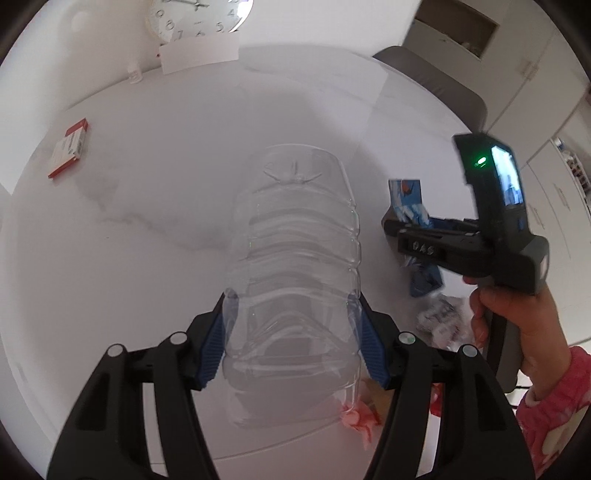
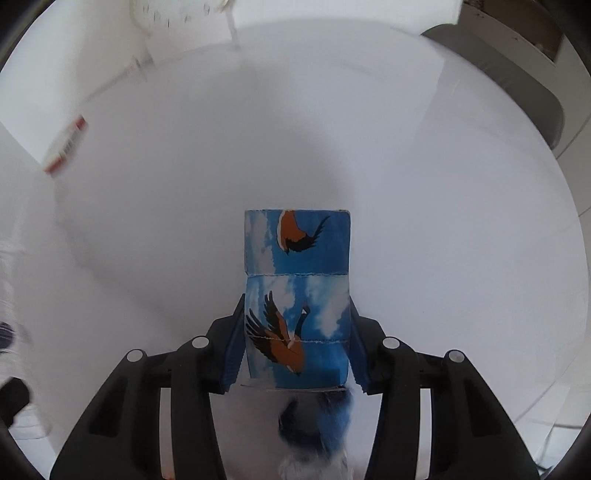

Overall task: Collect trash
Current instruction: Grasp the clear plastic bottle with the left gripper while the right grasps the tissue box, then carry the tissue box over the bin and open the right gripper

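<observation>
Spreading wide under both tools is a white marble-veined table (image 1: 155, 206), with a grey chair (image 1: 436, 85) at its far edge and a clock (image 1: 192, 18) against the wall. The left gripper (image 1: 291, 332) clamps a clear plastic bottle (image 1: 295, 258) above it; the right gripper (image 2: 295, 343) pinches a blue bird-printed carton (image 2: 297, 295). A red-and-white box (image 1: 68, 147) lies far left.
</observation>
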{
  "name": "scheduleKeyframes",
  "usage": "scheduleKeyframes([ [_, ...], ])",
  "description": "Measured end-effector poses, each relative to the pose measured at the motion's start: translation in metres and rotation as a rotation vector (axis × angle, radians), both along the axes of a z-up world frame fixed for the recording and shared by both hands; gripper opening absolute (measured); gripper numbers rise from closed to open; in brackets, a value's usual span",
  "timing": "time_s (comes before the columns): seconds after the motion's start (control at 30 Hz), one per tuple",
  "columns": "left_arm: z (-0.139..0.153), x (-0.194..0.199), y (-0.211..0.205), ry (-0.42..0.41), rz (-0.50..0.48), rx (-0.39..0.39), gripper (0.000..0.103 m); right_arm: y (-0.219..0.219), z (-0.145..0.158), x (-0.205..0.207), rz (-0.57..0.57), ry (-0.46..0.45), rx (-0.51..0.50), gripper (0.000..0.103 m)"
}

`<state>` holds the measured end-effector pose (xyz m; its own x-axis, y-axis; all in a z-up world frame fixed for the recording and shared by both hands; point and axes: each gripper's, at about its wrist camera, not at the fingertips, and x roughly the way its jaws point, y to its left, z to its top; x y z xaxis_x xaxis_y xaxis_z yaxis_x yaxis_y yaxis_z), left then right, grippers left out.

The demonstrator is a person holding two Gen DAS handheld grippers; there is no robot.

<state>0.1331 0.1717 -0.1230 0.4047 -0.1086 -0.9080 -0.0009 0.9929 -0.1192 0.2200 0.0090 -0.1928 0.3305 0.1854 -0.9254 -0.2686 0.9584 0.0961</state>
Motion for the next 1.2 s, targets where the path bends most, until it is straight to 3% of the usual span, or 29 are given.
scheduleKeyframes([
  [0.17,0.017,-0.009,-0.04,-0.03,-0.104,-0.024,0.06,-0.072,0.076,-0.058,-0.098,-0.116,0.165,0.048],
  [0.27,0.031,-0.026,-0.079,-0.061,-0.211,-0.056,0.06,-0.134,0.12,-0.122,-0.174,-0.204,0.213,0.048],
  [0.33,0.037,-0.038,-0.104,-0.067,-0.28,-0.09,0.06,-0.177,0.138,-0.166,-0.24,-0.241,0.213,0.048],
  [0.43,0.044,-0.055,-0.14,-0.071,-0.374,-0.138,0.06,-0.254,0.132,-0.243,-0.411,-0.227,0.094,0.048],
  [0.5,0.045,-0.071,-0.171,-0.069,-0.46,-0.156,0.06,-0.286,0.106,-0.278,-0.51,-0.162,0.032,0.048],
  [0.57,0.042,-0.084,-0.196,-0.061,-0.526,-0.158,0.06,-0.319,0.059,-0.311,-0.623,-0.062,0.017,0.048],
  [0.7,0.033,-0.11,-0.246,-0.021,-0.652,-0.154,0.06,-0.365,-0.078,-0.361,-0.774,0.207,0.089,0.048],
  [0.83,0.021,-0.133,-0.283,0.025,-0.732,-0.13,0.06,-0.378,-0.192,-0.373,-0.835,0.378,0.168,0.048],
  [1.0,-0.003,-0.157,-0.321,0.062,-0.785,-0.061,0.06,-0.384,-0.262,-0.367,-0.868,0.45,0.231,0.048],
  [1.03,-0.005,-0.16,-0.325,0.067,-0.787,-0.053,0.06,-0.385,-0.268,-0.365,-0.867,0.454,0.239,0.049],
  [1.13,-0.014,-0.165,-0.339,0.09,-0.788,-0.029,0.06,-0.395,-0.279,-0.354,-0.85,0.485,0.266,0.07],
  [1.2,-0.018,-0.17,-0.349,0.099,-0.793,-0.021,0.06,-0.398,-0.27,-0.358,-0.847,0.473,0.264,0.07],
])
